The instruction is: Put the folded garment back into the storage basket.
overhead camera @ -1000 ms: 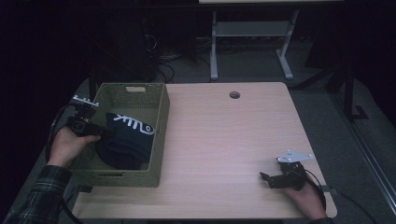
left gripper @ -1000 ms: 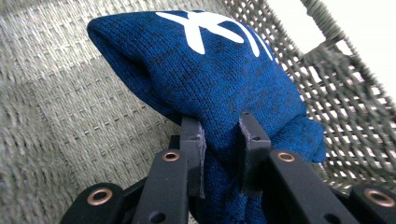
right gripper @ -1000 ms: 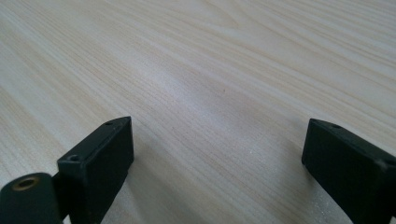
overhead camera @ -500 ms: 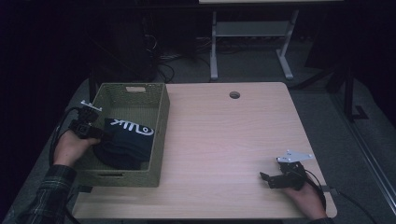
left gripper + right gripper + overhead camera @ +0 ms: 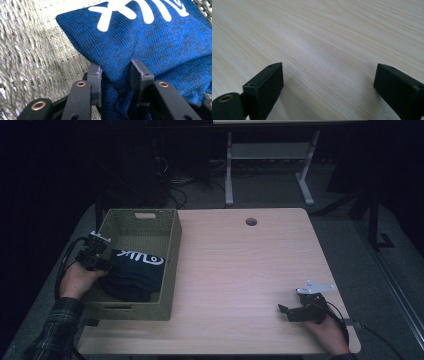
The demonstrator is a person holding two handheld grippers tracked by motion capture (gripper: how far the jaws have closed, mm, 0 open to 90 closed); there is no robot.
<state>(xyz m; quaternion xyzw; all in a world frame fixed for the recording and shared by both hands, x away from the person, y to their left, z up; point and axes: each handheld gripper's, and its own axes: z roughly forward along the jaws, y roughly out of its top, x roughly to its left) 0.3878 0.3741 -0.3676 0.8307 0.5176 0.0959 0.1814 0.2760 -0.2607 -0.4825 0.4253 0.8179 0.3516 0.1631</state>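
Left gripper [image 5: 102, 265] reaching over the near-left wall of the woven basket [image 5: 172, 265], jaws having just been opening, now partly apart. A fold of the blue knit garment [image 5: 150, 42] sitting between the jaws in the left gripper view, cloth touching the left pad [image 5: 96, 75]; right pad looking slack against the cloth, no firm pinch. Garment [image 5: 135, 270] lying inside the basket, toward its near half, white lettering facing up, resting on the woven floor [image 5: 30, 50]. Basket standing at the left side of the wooden table [image 5: 240, 270], well apart from the other hand. Right gripper [image 5: 290, 311] resting low near the table's near-right corner, held in the right hand [image 5: 327, 332], pointing left across the tabletop. Jaws standing wide apart in the right gripper view, holding nothing, bare wood grain [image 5: 324, 50] lying between them.
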